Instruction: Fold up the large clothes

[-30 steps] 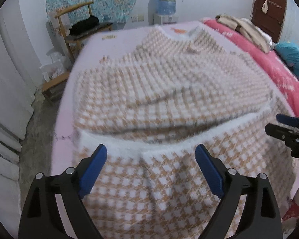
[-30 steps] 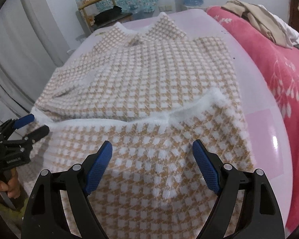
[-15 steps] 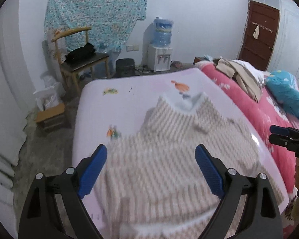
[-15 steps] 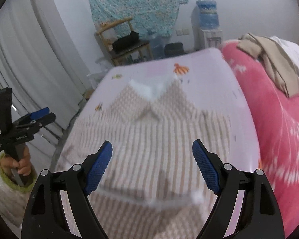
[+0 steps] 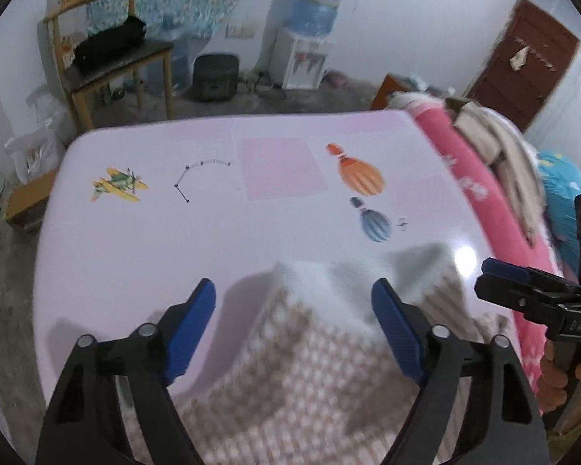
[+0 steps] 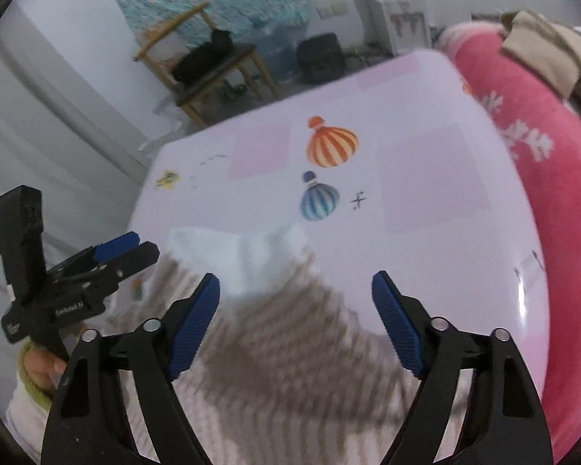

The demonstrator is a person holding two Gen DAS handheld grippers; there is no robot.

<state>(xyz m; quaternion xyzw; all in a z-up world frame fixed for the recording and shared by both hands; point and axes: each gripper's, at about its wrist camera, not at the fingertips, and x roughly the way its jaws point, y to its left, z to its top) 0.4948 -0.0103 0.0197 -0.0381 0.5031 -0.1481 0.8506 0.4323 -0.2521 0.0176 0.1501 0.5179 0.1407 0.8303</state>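
A fuzzy brown-and-white checked sweater (image 5: pixel 310 379) lies flat on a pale lilac table (image 5: pixel 135 240). Its white collar (image 5: pixel 329 283) points toward the far edge. My left gripper (image 5: pixel 292 290) hovers over the collar's left part; its jaws are closing, and the blue pads stand wide apart and press on nothing. My right gripper (image 6: pixel 296 281) hangs over the sweater (image 6: pixel 290 348) just right of the collar (image 6: pixel 244 255), also closing and holding nothing. Each view shows the other gripper from the side: the right gripper (image 5: pixel 488 277) and the left gripper (image 6: pixel 135 246).
Balloon prints (image 6: pixel 329 147) mark the bare table beyond the collar. A pink quilt (image 5: pixel 484 193) with a heap of beige clothes (image 5: pixel 495 143) borders the table's right side. A wooden chair (image 5: pixel 108 50), a water dispenser (image 5: pixel 310 38) and a brown door (image 5: pixel 523 62) stand beyond.
Both grippers have travelled forward over the sweater, from its folded hem up to the collar. The bare far end of the table has come into view. Both pairs of jaws stand slightly narrower.
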